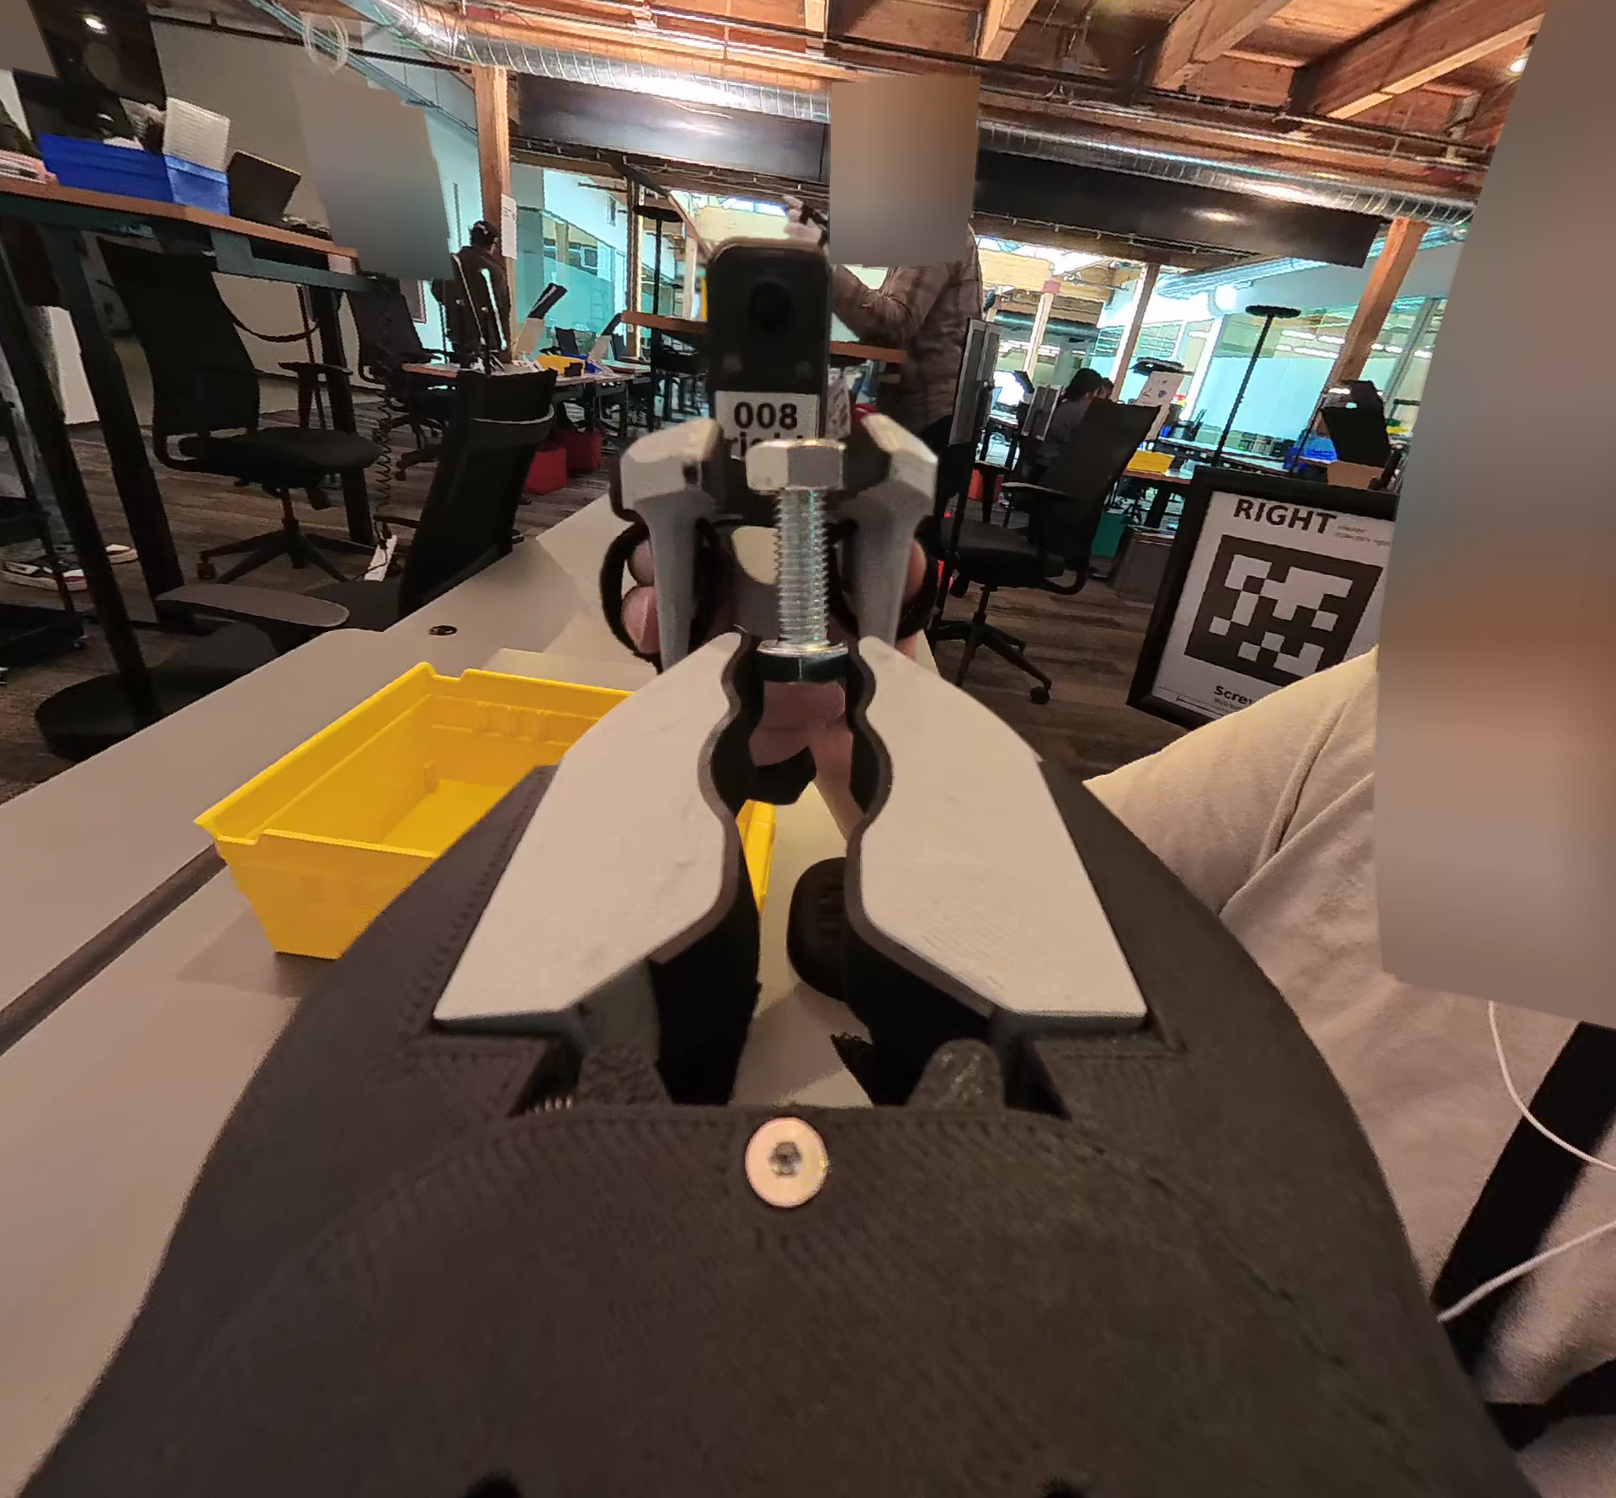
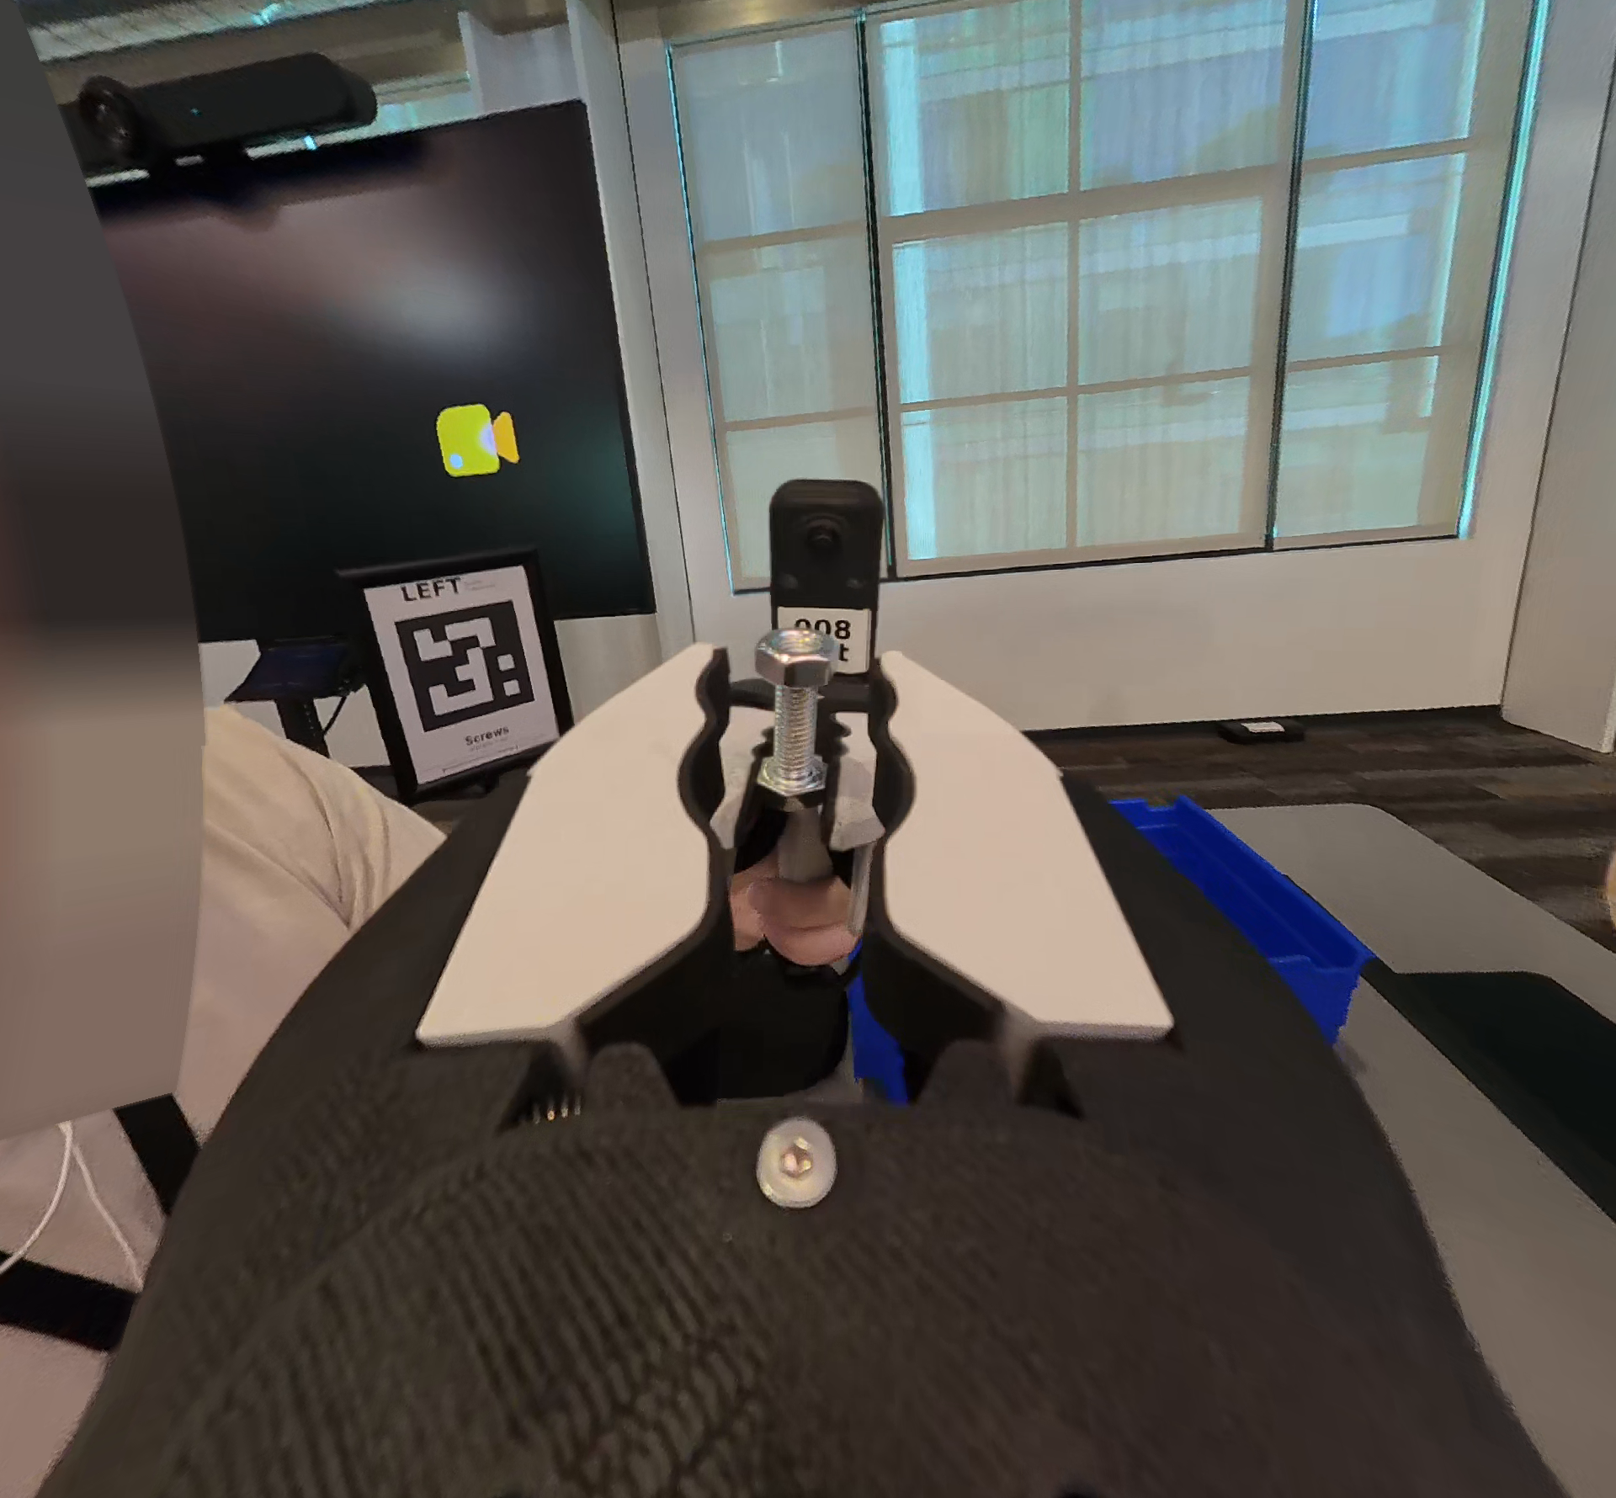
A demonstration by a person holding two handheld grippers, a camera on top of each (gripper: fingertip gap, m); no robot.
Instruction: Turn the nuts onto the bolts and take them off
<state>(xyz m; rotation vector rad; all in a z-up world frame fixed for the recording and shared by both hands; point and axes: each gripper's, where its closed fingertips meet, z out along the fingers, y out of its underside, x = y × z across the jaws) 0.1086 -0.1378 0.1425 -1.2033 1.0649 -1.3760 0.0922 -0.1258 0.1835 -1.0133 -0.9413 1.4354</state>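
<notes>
A silver bolt stands upright between my two grippers, which face each other above the table. My left gripper is shut on the bolt's lower hexagonal end. A hex nut sits at the top end of the thread. My right gripper straddles the nut with a gap on each side and is open. In the right wrist view the nut sits between my right gripper's tips. There the bolt runs down to the left gripper.
An empty yellow bin sits on the grey table to the left. A blue bin sits at the right. Framed marker signs stand beyond. A person's cream sleeve is close by, with office chairs behind. Left and right tips are no more than a few centimetres apart.
</notes>
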